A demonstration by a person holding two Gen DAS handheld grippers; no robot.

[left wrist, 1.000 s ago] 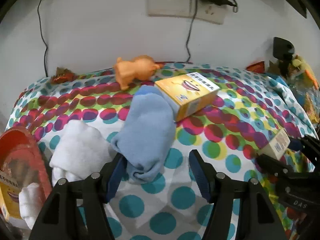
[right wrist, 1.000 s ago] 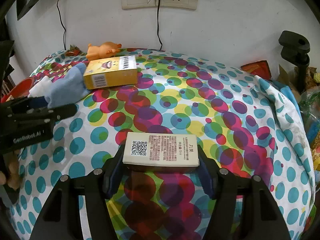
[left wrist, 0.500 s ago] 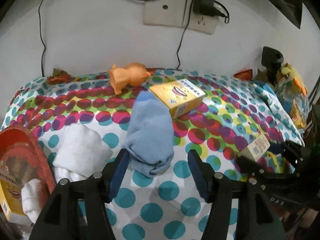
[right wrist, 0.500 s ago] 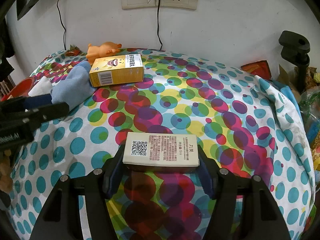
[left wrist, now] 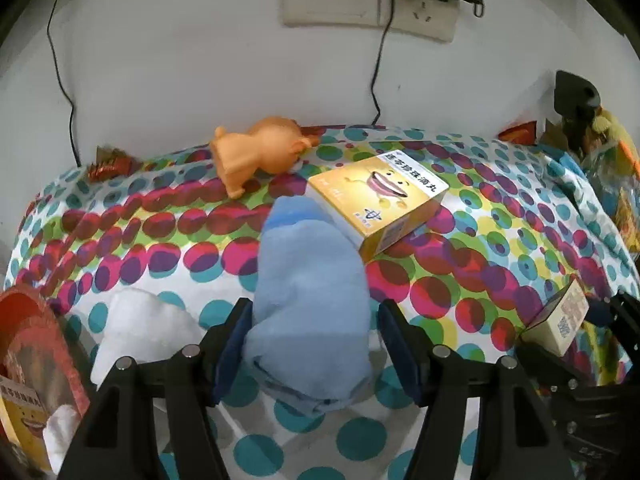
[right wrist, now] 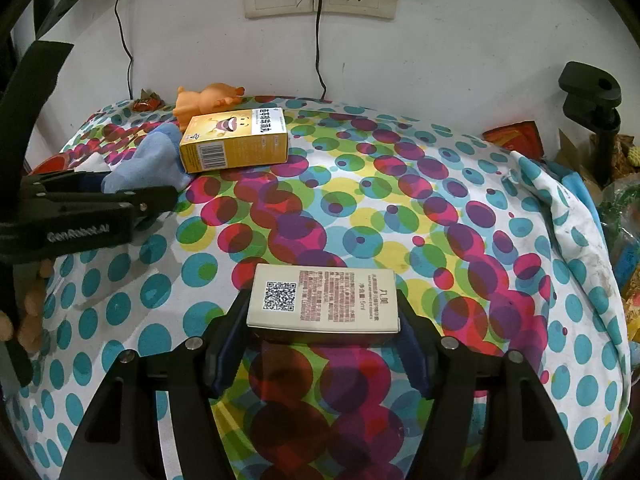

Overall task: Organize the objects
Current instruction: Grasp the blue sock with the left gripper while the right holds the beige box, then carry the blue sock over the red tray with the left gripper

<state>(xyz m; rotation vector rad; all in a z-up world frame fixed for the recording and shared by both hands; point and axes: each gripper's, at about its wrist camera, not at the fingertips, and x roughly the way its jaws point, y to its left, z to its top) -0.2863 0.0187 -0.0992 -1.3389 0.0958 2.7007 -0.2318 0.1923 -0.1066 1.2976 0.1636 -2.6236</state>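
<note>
A: Where is the soft light-blue folded sock (left wrist: 308, 312)?

B: It lies on the tabletop under the polka-dot cloth (right wrist: 360, 208), toward the left edge. Its long axis runs from the near edge toward the back wall, the darker cuff end pointing at the wall and touching the yellow cardboard medicine box with a smiling face (left wrist: 380, 200).

A: And the left gripper (left wrist: 316, 344)?

B: Its blue-padded fingers (left wrist: 236, 340) stand wide on either side of the sock's near end. The left pad is against the fabric, or nearly so; a gap shows at the right pad, so nothing is pinched.

A: What does the right gripper (right wrist: 322, 332) hold?

B: The flat white cardboard box with a QR code and red print (right wrist: 324, 298). The fingers press on its two short ends, so its long axis runs crosswise between them, parallel to the near edge, printed face up. I cannot tell whether it touches the cloth.

A: How does the yellow box sit?

B: Flat, its long axis slanting from the sock toward the right back corner, barcode end facing the near edge.

A: Anything else around?

B: An orange rubber animal toy (left wrist: 260, 152) lies on its side near the back edge, beside the yellow box. A white fluffy cloth (left wrist: 140, 332) lies just left of the sock, and a red round tray (left wrist: 36, 340) sits at the left edge.
</note>
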